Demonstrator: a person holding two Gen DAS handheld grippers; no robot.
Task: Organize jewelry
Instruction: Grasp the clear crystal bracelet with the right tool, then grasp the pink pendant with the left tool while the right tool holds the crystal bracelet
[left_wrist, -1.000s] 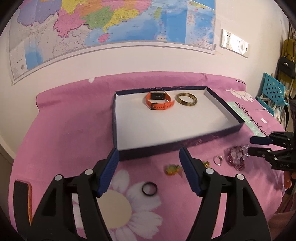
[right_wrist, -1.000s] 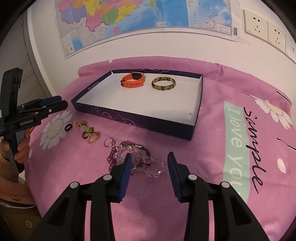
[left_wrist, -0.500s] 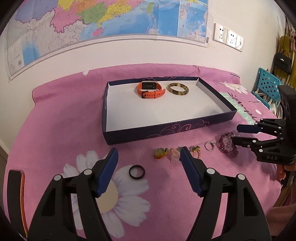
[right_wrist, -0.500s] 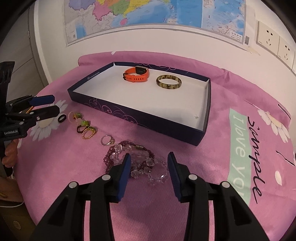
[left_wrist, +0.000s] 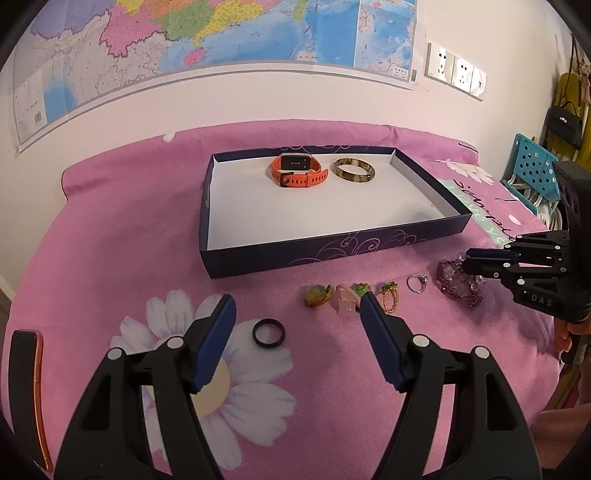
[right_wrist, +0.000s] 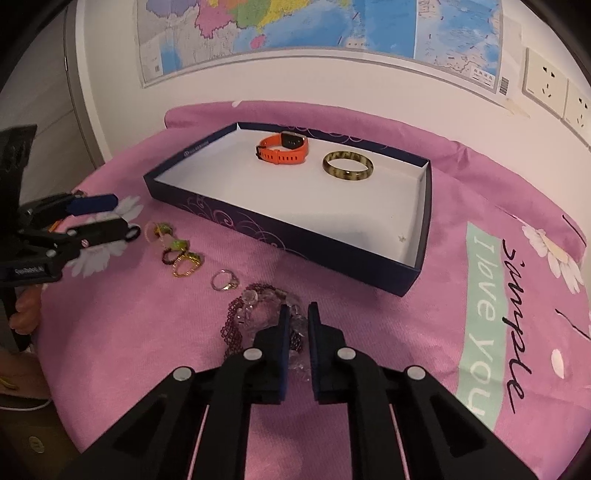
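A dark blue box (left_wrist: 332, 251) (right_wrist: 295, 240) holds an orange watch (left_wrist: 297, 171) (right_wrist: 282, 149) and a mottled bangle (left_wrist: 354, 170) (right_wrist: 347, 167). On the pink cloth in front lie a black ring (left_wrist: 268, 332), several coloured rings (left_wrist: 349, 295) (right_wrist: 177, 251), a silver ring (left_wrist: 416, 283) (right_wrist: 224, 280) and a heap of bead bracelets (left_wrist: 458, 282) (right_wrist: 255, 314). My left gripper (left_wrist: 297, 314) is open above the black ring. My right gripper (right_wrist: 297, 314) (left_wrist: 471, 260) has closed on the bead bracelets, beads between its pads.
A map (left_wrist: 207, 40) and wall sockets (right_wrist: 554, 88) are on the wall behind. A blue crate (left_wrist: 532, 170) and hanging bags (left_wrist: 565, 118) stand at the right. The cloth (right_wrist: 480, 295) bears printed text and daisies.
My right gripper has dropped onto the bead bracelets and its jaws have closed from wide open. My left gripper has pulled back a little and stays open.
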